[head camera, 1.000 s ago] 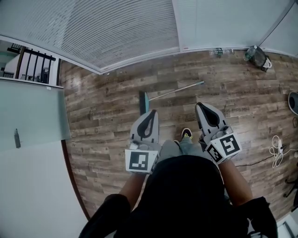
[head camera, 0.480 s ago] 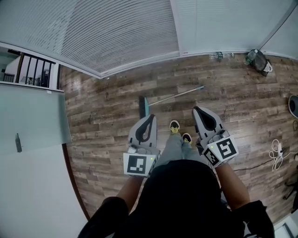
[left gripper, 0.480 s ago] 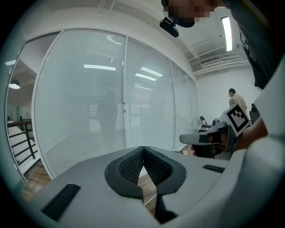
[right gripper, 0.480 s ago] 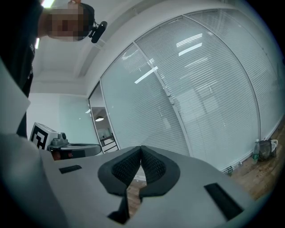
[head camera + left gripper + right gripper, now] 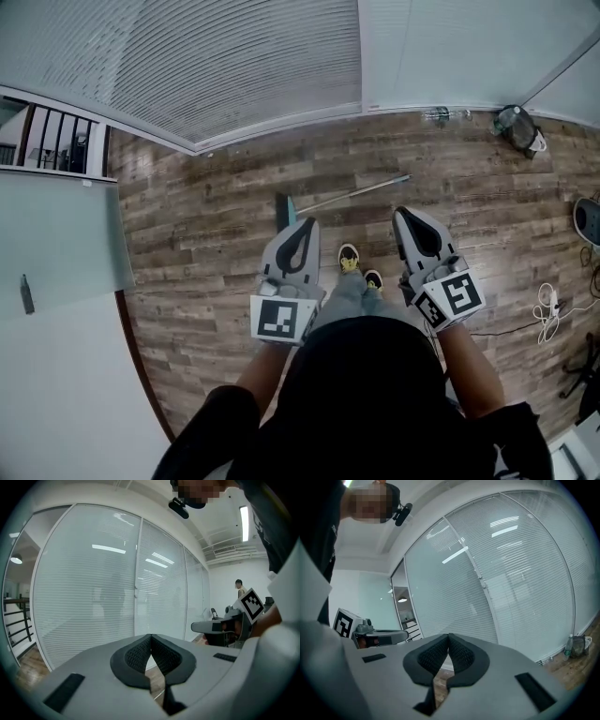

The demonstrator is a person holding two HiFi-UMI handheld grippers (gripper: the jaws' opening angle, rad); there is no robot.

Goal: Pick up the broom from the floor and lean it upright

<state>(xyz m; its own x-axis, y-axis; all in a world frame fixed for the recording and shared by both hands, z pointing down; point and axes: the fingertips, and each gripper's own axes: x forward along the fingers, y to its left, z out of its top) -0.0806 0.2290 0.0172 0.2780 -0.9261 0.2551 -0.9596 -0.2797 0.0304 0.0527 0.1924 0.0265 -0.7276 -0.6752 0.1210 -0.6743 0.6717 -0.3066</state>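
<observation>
The broom (image 5: 352, 193) lies flat on the wooden floor (image 5: 206, 244). Its teal head is at the left end and its thin handle runs up and to the right. Nothing touches it.

The left gripper (image 5: 307, 225) hovers above the boards, and in the head view its tip is just short of the broom head. Its jaws are clenched pad against pad with nothing between them. The right gripper (image 5: 405, 216) is held beside it, further right and below the handle in the picture. Its jaws are likewise pressed together and empty.

Between the two grippers, the person's yellow-and-black shoes (image 5: 349, 258) stand on the floor. Beyond the broom, a glass wall (image 5: 234, 66) covered with blinds meets the floor. A bottle (image 5: 441, 114) and a small bag (image 5: 518, 125) sit at its foot to the right. A white cable (image 5: 546, 305) lies coiled near the right edge.
</observation>
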